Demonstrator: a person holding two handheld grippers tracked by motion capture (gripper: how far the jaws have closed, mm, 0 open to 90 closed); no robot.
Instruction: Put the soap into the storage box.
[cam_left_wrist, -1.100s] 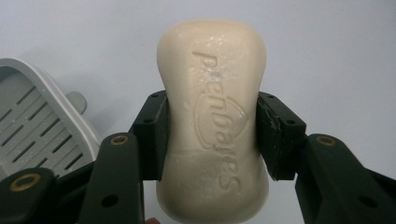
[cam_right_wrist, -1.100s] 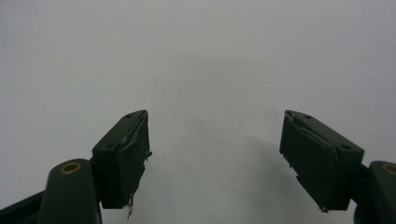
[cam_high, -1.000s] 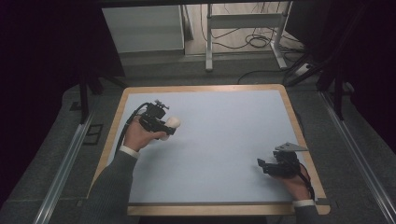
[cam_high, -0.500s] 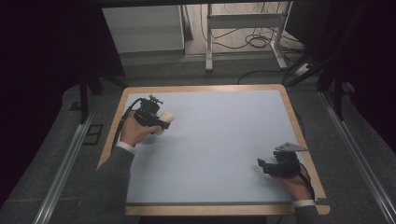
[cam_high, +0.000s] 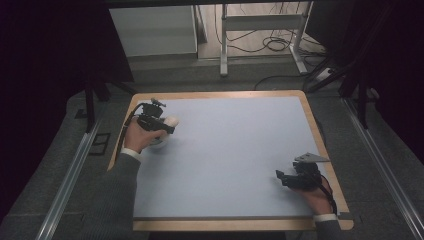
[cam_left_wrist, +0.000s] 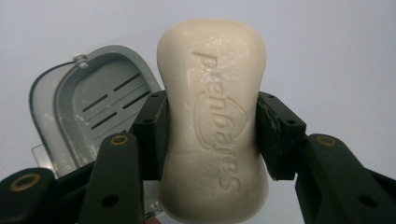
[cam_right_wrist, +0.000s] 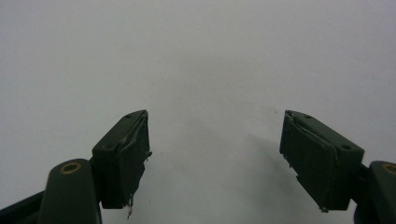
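Note:
My left gripper (cam_left_wrist: 211, 99) is shut on a cream bar of soap (cam_left_wrist: 212, 140) with raised lettering, its pads pressing on the bar's narrow waist. Beneath and to the left lies an open grey soap dish (cam_left_wrist: 93, 98) with drain slots, partly hidden by the jaw. In the high view the left gripper (cam_high: 167, 126) hangs over the table's left side with the pale soap (cam_high: 172, 120) at its tip. My right gripper (cam_high: 279, 176) rests near the front right of the table. Its jaws (cam_right_wrist: 215, 119) stand open with nothing between them.
A pale blue mat (cam_high: 235, 150) covers the table, framed by a wooden rim (cam_high: 320, 135). Behind the table stand a white cabinet (cam_high: 152, 30) and a metal frame (cam_high: 260, 22) with cables on the floor. Dark stands flank both sides.
The left hand has carried the soap leftward and a little farther back across the table. The right hand has stayed where it was.

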